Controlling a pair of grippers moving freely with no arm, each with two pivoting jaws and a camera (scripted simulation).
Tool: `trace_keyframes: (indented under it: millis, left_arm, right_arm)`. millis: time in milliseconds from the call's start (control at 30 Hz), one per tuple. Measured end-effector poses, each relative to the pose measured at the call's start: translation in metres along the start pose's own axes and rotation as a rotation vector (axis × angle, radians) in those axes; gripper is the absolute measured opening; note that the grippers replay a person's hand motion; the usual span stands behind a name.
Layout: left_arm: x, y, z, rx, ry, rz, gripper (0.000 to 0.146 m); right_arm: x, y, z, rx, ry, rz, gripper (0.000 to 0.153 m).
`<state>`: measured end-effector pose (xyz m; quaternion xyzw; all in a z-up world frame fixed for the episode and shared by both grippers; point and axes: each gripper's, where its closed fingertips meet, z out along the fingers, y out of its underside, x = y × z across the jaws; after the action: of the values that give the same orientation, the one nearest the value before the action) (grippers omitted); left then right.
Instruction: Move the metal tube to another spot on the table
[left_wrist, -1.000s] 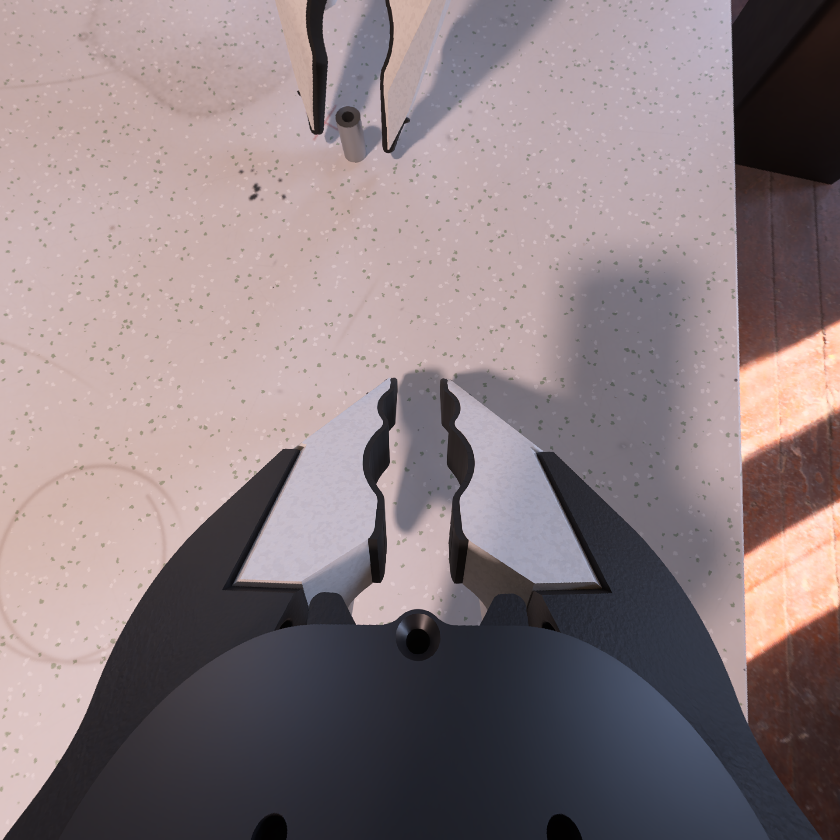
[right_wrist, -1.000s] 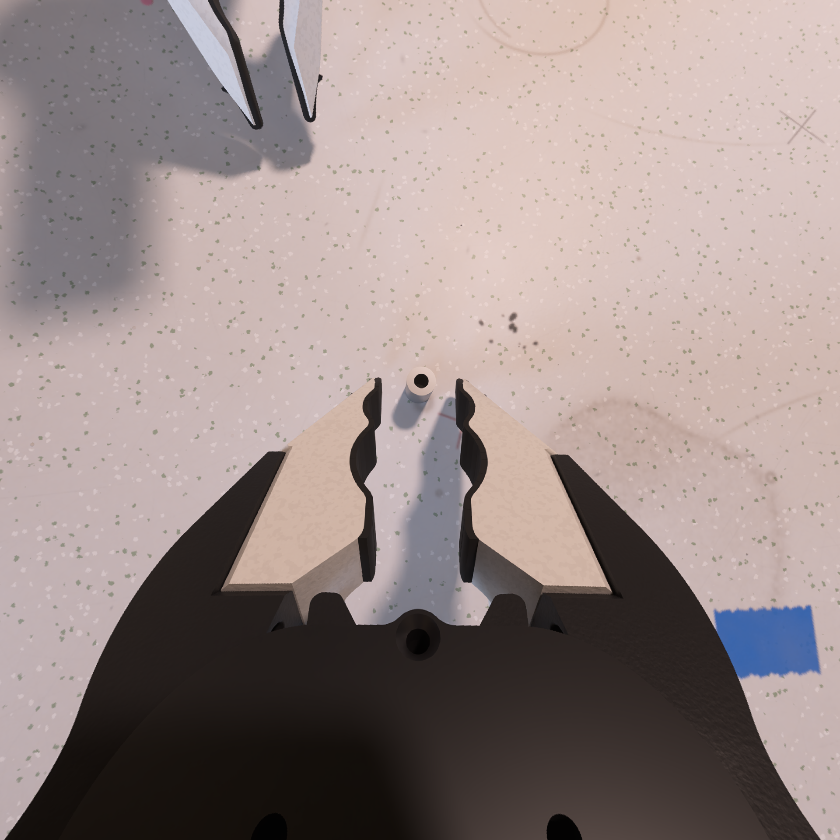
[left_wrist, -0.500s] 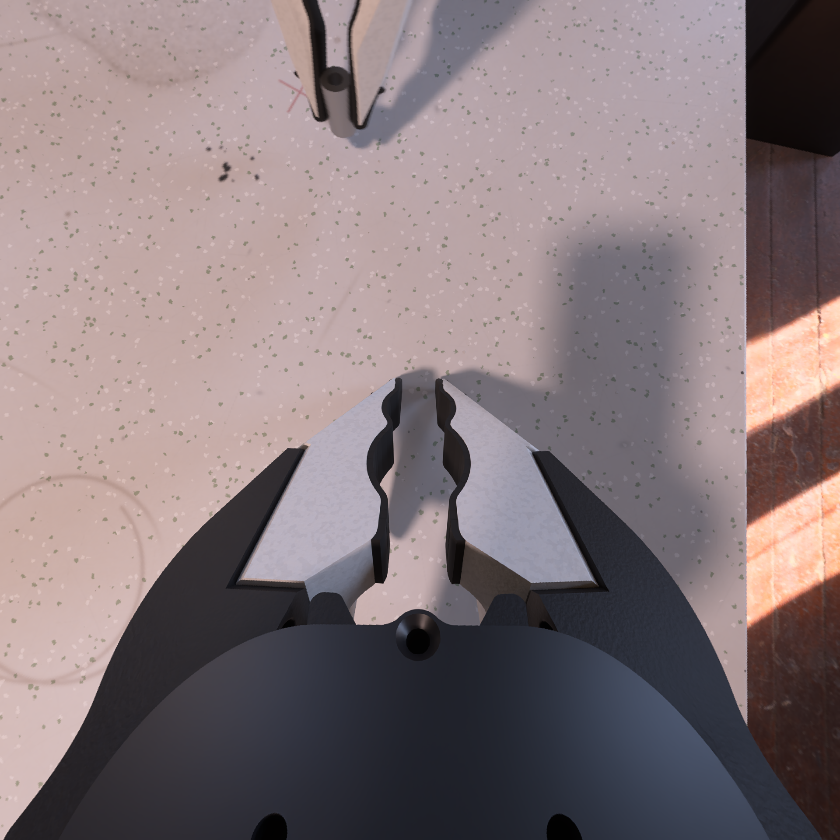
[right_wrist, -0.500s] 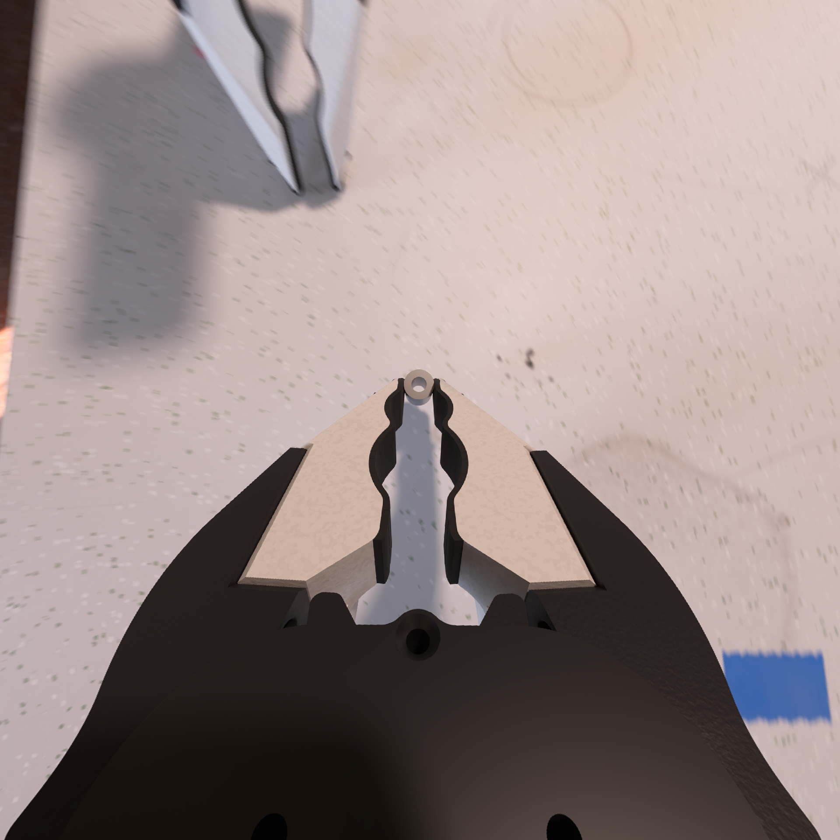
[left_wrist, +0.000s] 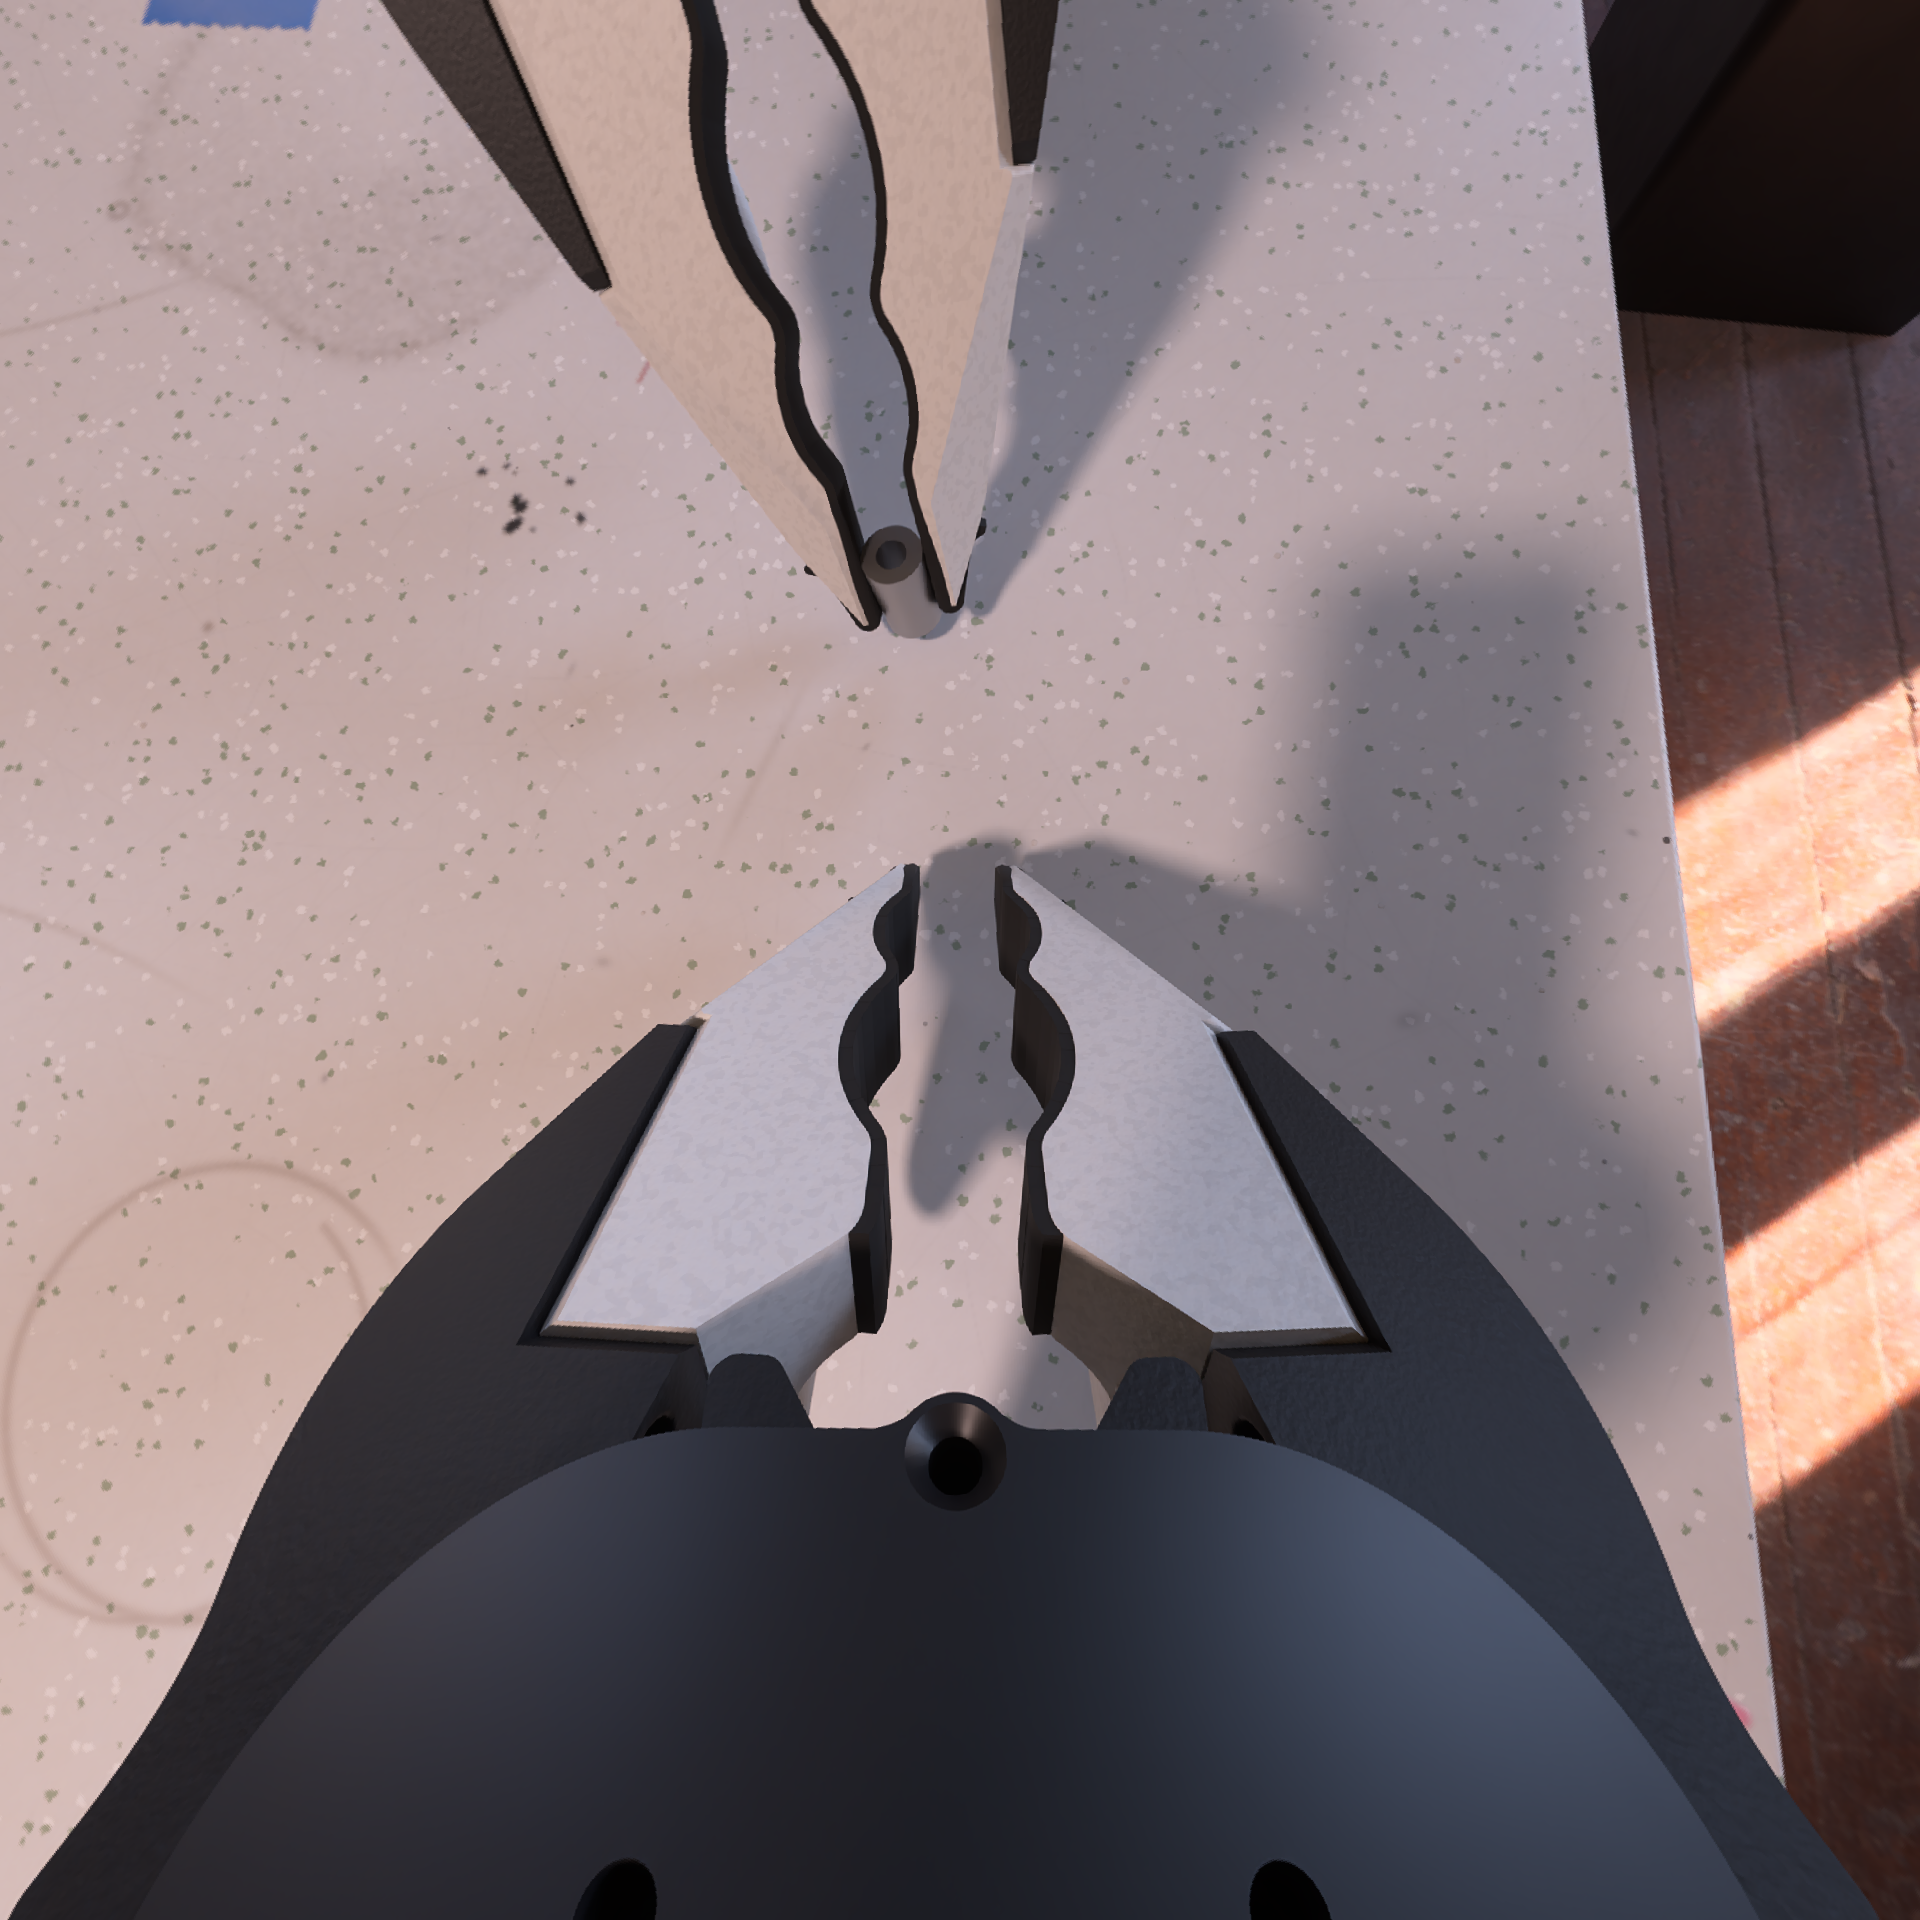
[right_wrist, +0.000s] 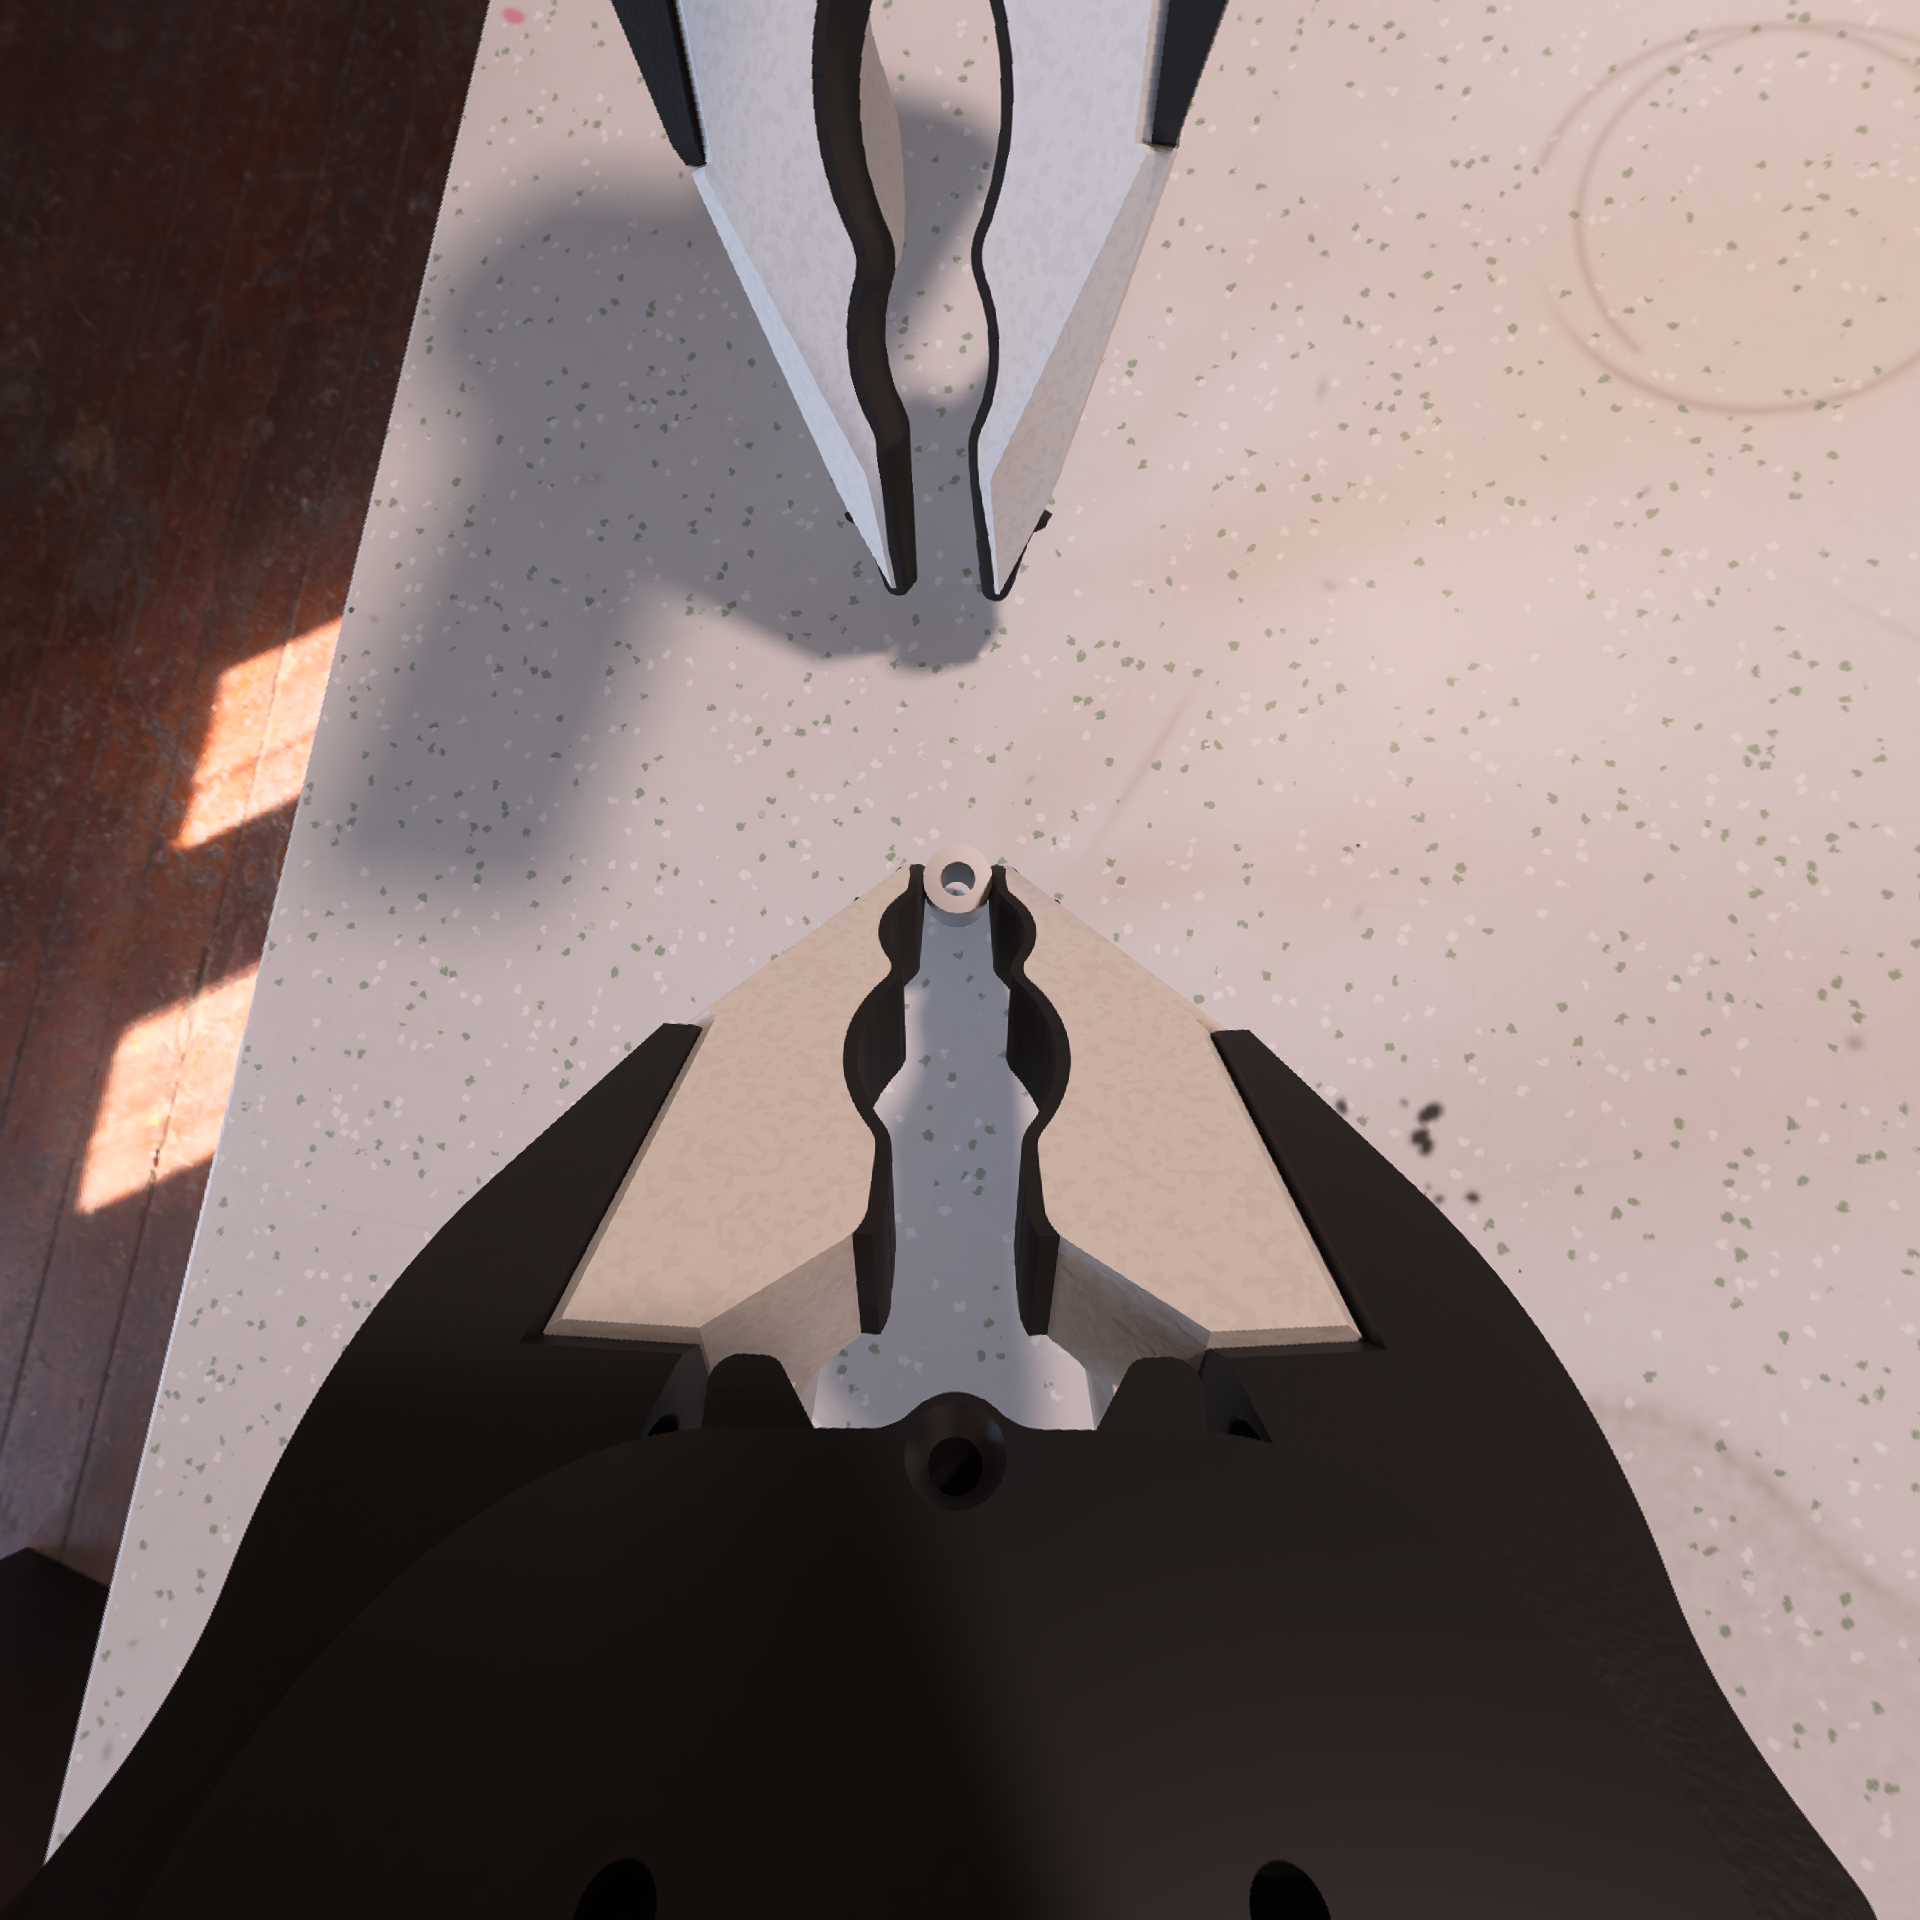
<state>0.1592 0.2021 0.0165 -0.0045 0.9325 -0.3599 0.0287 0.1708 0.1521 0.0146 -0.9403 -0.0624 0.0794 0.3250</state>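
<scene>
The metal tube is a short grey cylinder, held upright between my right gripper's fingertips. My right gripper is shut on it. In the left wrist view the tube shows at the tip of the right gripper, its lower end close to the speckled table; I cannot tell whether it touches. My left gripper is empty, its jaws a narrow gap apart, facing the tube from a short distance. It also shows in the right wrist view.
The table's edge runs close on the right of the left wrist view, with wooden floor beyond and a dark box at top right. A blue tape strip lies far left. In the right wrist view the edge is at left.
My right gripper closed on the tube and carried it toward my left gripper and the table's edge. The two grippers are now much nearer each other. The left gripper's jaws are unchanged.
</scene>
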Motion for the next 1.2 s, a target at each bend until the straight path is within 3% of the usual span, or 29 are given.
trace_keyframes:
  millis: [433, 767, 1133, 1200]
  left_arm:
    - [0.001, 0.008, 0.003, -0.058, -0.03, 0.08, 0.014]
    - [0.01, 0.008, 0.002, -0.056, 0.006, 0.117, 0.014]
    - [0.015, 0.015, -0.003, -0.08, 0.056, 0.032, 0.014]
    - [0.015, 0.017, -0.004, -0.083, 0.055, 0.026, 0.014]
  right_arm:
    - [0.0, -0.003, 0.006, -0.093, -0.123, -0.025, 0.012]
    - [-0.012, -0.009, 0.012, -0.19, -0.32, 0.043, 0.012]
    - [-0.007, -0.01, 0.015, -0.223, -0.255, -0.033, 0.012]
    - [-0.006, -0.011, 0.015, -0.209, -0.222, -0.044, 0.025]
